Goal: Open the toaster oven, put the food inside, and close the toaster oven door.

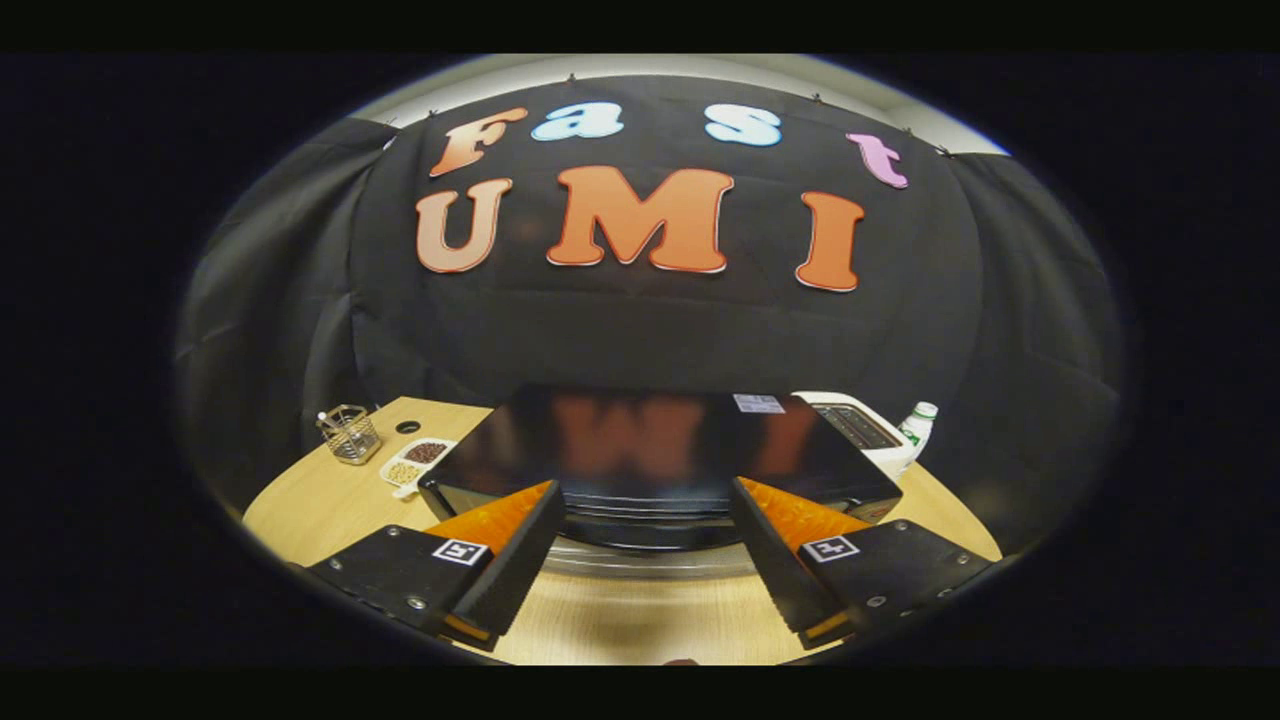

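- The gripper [645, 545] is wide open, holding nothing, just above the oven [660, 450].
- The door looks shut; next, grab its handle [650, 560].

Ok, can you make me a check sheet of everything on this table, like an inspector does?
Surface: light wooden table, with a small dark round hole near the wire basket.
Job's things: black toaster oven just ahead of the fingers, glossy top, silver handle bar at the front; door looks shut. Food: not clearly seen.
Clutter: wire basket with a white-tipped item inside; white divided dish of what look like beans or nuts beside it; white toaster behind the oven; plastic bottle with white cap next to it.
Gripper: fingers open, apart, nothing between them, above the oven's front edge.
Cables: nothing seen.
Surroundings: black cloth wall behind the table.
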The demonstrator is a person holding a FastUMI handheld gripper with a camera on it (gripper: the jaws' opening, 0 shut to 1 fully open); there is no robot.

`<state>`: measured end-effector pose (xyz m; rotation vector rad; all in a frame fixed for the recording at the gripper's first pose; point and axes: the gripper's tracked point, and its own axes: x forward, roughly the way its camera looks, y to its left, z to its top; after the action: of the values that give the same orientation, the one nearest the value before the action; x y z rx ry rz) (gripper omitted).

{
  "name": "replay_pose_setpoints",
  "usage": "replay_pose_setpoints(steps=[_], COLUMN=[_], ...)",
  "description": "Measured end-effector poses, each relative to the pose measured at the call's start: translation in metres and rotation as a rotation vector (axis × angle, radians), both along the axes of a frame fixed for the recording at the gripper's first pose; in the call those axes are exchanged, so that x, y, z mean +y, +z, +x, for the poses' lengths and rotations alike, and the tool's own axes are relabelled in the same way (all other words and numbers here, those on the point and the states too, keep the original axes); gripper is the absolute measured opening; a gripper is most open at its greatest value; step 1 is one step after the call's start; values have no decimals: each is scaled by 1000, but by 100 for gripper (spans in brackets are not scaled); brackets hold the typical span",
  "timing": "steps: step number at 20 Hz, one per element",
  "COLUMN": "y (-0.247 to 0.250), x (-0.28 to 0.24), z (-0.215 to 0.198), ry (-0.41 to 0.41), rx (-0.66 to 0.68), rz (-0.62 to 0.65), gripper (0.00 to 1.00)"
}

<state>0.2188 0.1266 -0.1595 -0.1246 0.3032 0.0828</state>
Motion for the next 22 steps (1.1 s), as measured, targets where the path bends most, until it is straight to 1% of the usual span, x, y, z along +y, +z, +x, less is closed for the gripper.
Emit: replay_pose_setpoints(steps=[1,3,5,6,8,15,20,22], y=[-5,-4,-11,-9,-9,-21,-48,-61], x=[0,1,6,5,6,2,-5,-6], z=[4,5,0,2,-6,-53,-96,-105], ry=[-5,-1,18,30,45,82,112,127], rx=[22,26,64,53,52,69,112,124], rz=[-11,5,63,32,33,18,30,35], gripper=[98,99,98,97,99,99,99,99])
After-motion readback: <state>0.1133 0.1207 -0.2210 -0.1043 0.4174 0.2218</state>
